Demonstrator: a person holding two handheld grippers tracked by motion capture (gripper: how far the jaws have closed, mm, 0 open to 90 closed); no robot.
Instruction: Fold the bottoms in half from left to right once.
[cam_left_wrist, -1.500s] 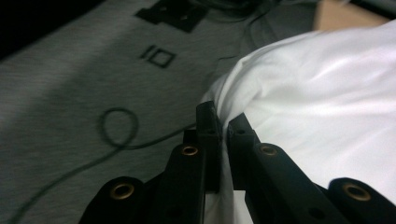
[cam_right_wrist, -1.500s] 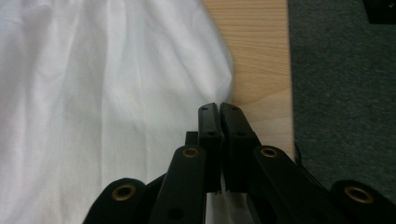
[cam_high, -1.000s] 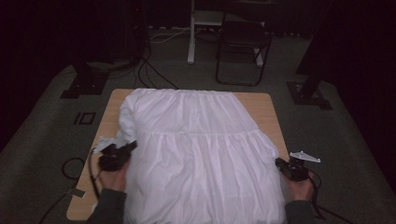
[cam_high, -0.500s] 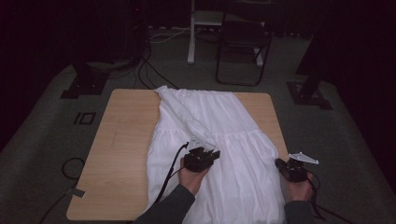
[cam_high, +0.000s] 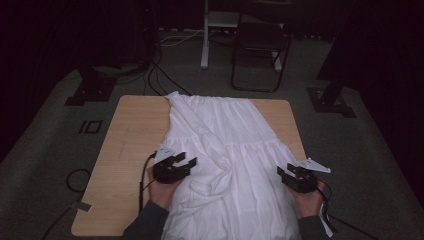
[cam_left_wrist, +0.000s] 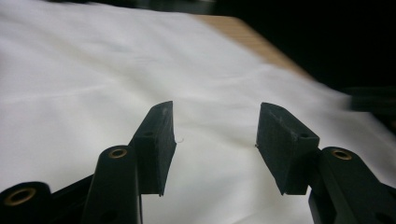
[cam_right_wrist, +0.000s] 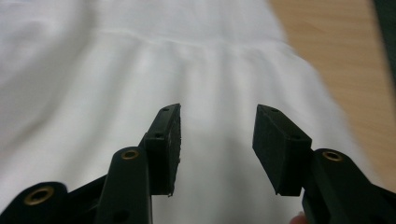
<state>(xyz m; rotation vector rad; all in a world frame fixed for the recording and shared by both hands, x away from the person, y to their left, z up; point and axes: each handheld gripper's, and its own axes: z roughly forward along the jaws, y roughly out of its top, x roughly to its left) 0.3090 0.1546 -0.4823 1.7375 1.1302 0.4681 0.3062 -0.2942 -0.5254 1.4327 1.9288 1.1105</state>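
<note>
High view: white garment (cam_high: 225, 155), a tiered skirt or dress, lies lengthwise on the wooden table (cam_high: 127, 150), its left side folded over toward the middle so bare wood shows to the left of the left gripper (cam_high: 181, 162). Left gripper sits at the folded edge, jaws apart, nothing between them; the cloth just ahead and to its right is bunched in a loose ridge. Right gripper (cam_high: 289, 173) rests at the garment's right edge near the table's corner, jaws also apart and empty. Left gripper view: both pads (cam_left_wrist: 156, 140) hover over smooth white fabric (cam_left_wrist: 116, 79), table edge beyond and to the right; far right of frame is blurred, possibly the other gripper, cannot confirm. Right gripper view: pads (cam_right_wrist: 164, 140) open above the gathered lower tier (cam_right_wrist: 140, 70), horizontal seam ahead, bare wood to the right. Judgement: step in hand is folding the garment lengthwise; first fold is laid but rumpled. To do it well: flatten the ridge right of the left gripper before the next grasp; pinch both layers at the edge, not a single ply; lift both grippers together and level so the seam line stays straight; carry the right edge over to meet the folded left edge without dragging the part hanging off the near side. Writing and labels: none legible on the garment or either gripper; a small square outline marks the floor (cam_high: 50, 165) left of the table, no text.
</note>
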